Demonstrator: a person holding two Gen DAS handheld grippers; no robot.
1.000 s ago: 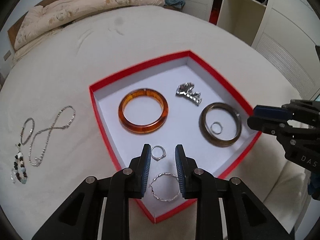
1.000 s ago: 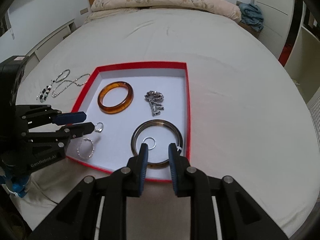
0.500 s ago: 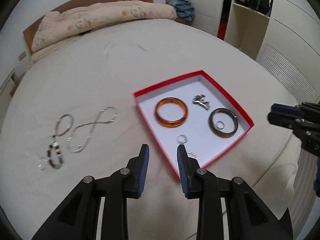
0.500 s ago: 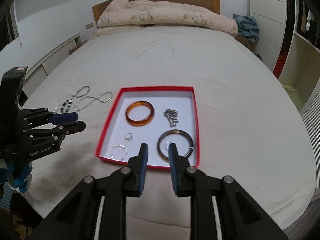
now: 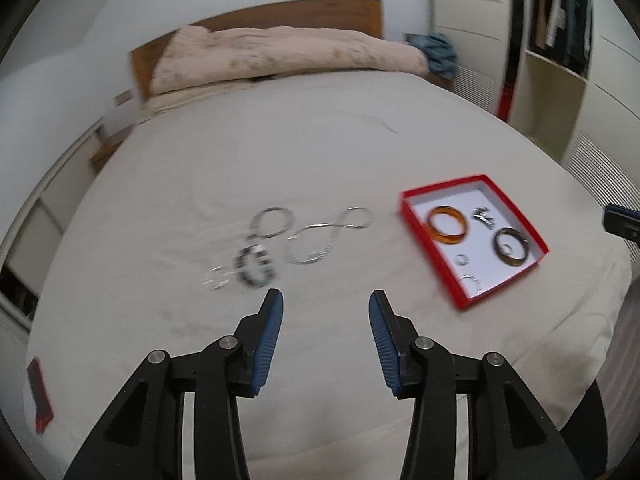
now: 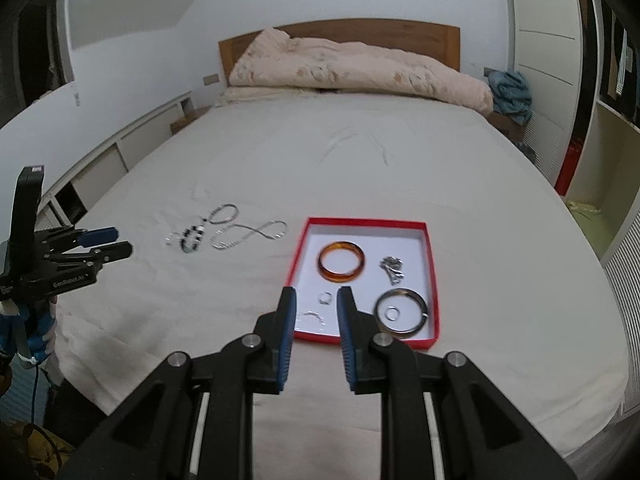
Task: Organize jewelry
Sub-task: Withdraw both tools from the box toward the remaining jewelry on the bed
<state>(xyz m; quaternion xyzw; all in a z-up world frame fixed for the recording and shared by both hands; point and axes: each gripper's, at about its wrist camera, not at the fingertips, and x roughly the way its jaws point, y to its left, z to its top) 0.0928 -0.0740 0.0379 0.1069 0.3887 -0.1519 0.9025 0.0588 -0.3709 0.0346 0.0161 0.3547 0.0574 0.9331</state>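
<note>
A red box (image 5: 432, 248) (image 6: 298, 256) with a white floor lies on the bed. It holds an amber bangle (image 6: 341, 267), a dark bangle (image 6: 401, 316), a chain clump (image 6: 393, 270), a small ring (image 6: 325, 298) and a thin hoop (image 6: 312, 317). Left of it on the sheet lie a silver necklace (image 5: 320, 240) (image 6: 248, 234) and a beaded bracelet (image 5: 254, 268). My left gripper (image 5: 326, 300) (image 6: 108, 242) hovers short of them, jaws opening, nothing between them. My right gripper (image 6: 317, 296) hangs above the box's near edge, open by a narrow gap, empty.
A folded duvet (image 6: 352, 68) lies against the wooden headboard, with a blue cloth (image 6: 510, 94) beside it. Open shelves (image 6: 608, 148) stand to the right of the bed. A small red item (image 5: 40, 396) lies near the bed's left edge.
Both grippers have risen and pulled back from the box. The left one has swung left toward the loose chains and its jaws have widened. The right jaws keep the same gap.
</note>
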